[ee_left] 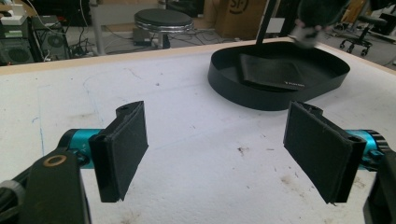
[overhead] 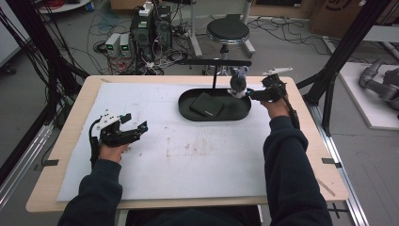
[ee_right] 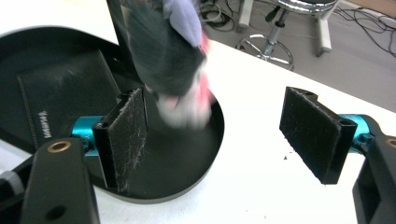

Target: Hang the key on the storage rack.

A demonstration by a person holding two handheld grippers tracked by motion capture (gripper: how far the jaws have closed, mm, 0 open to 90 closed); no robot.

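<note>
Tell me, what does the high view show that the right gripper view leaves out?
The high view takes in the whole white mat, the left gripper resting open on it, and the person's sleeves. The right gripper view gives a close look at its own open pads. Both share the grey plush toy, blurred, hanging over the black tray, and the dark wallet inside.

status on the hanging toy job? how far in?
Done: a grey plush toy hangs from the black stand over the tray; a dark folded cloth lies inside the tray. In hand: right tongs open beside the toy, not gripping. Left tongs open, idle on the mat. Nothing grasped yet.
</note>
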